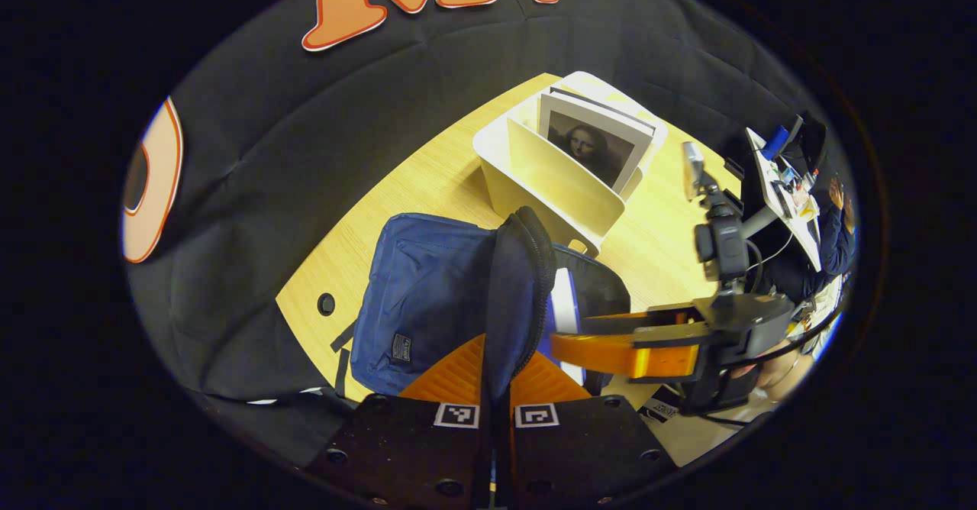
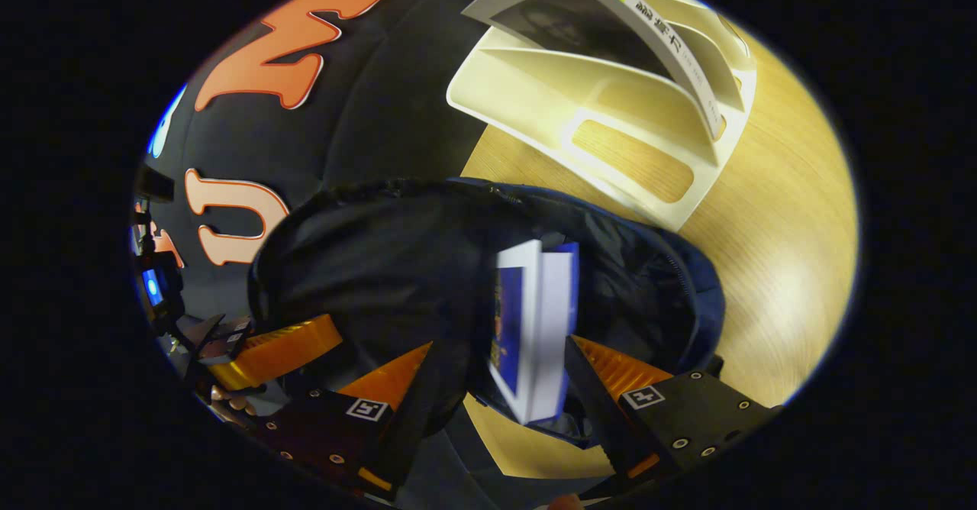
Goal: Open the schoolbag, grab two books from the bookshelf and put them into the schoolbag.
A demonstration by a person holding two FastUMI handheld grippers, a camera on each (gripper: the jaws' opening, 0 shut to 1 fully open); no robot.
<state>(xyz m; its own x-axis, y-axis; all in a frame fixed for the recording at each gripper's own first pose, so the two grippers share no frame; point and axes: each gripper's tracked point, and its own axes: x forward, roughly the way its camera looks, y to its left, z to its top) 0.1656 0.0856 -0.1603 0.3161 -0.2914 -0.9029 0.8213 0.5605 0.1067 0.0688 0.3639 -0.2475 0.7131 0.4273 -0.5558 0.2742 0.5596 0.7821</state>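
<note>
While clamped on the raised schoolbag flap [image 1: 510,296], left hand-held gripper [image 1: 496,395]; right hand-held gripper [image 2: 500,388], spread, lowering 1 blue book [image 2: 534,334] into bag; 1 book [image 1: 591,143] left in bookshelf [image 1: 534,182].

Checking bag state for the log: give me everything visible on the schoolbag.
The schoolbag is navy fabric with a small dark label patch on its front pocket and a black lining. It lies on the wooden table beside the cream bookshelf. Its zipper-edged flap is lifted upright, pinched in the left gripper, so the mouth gapes open. In the right gripper view, a blue-covered book stands inside the opening, between the fingers of the right gripper, which look spread rather than clamped.
</note>
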